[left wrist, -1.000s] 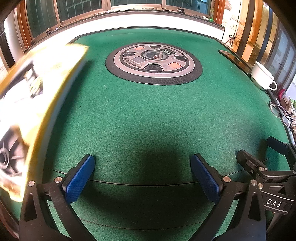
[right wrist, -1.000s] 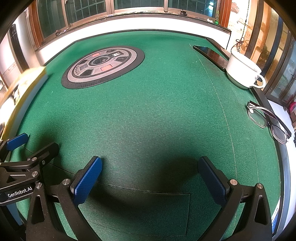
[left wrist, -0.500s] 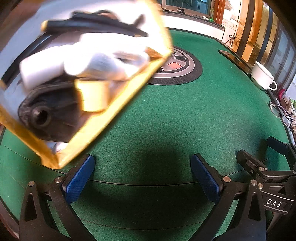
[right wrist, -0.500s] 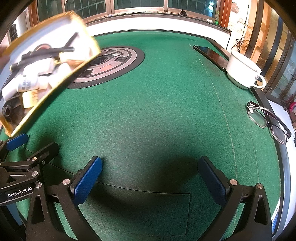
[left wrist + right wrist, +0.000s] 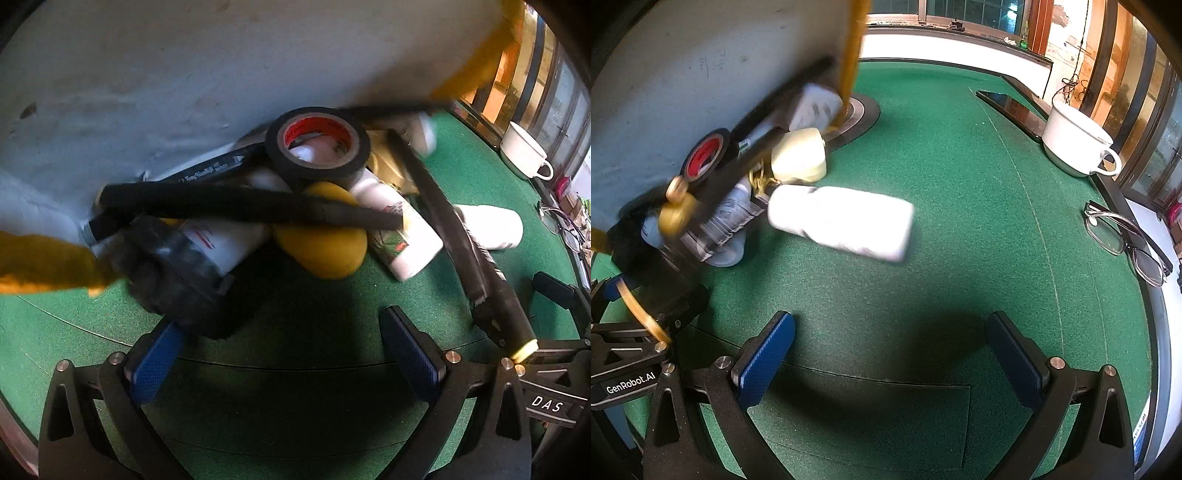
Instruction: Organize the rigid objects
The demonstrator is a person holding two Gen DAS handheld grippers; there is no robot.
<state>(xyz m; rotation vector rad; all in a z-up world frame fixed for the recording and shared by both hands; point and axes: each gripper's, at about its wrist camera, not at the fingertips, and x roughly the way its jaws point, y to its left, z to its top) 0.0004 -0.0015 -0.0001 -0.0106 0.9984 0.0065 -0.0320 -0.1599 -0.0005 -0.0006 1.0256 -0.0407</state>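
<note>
A yellow-rimmed tray (image 5: 184, 66) (image 5: 683, 66) is tipped over the green table (image 5: 314, 295), and its contents tumble out in a blurred heap. In the left wrist view I see a black tape roll (image 5: 317, 144) with a red core, black markers (image 5: 240, 205), a yellow ball (image 5: 321, 236), white bottles (image 5: 402, 236) and a dark bulky object (image 5: 173, 273). In the right wrist view a white bottle (image 5: 842, 221) rolls free beside a pale cap (image 5: 799, 155) and the tape roll (image 5: 705, 155). My left gripper (image 5: 288, 354) and right gripper (image 5: 890, 354) stand open and empty just short of the heap.
A white cup (image 5: 1075, 144) (image 5: 524, 151) stands at the right edge of the table, with a dark phone-like slab (image 5: 1012, 107) behind it and eyeglasses (image 5: 1123, 232) nearer. A round control disc (image 5: 860, 114) lies partly behind the tray. Green felt (image 5: 960, 221) stretches right of the heap.
The tray swung in from the left, tilted further and spilled its objects onto the felt in front of both grippers. Neither gripper has moved or changed its opening.
</note>
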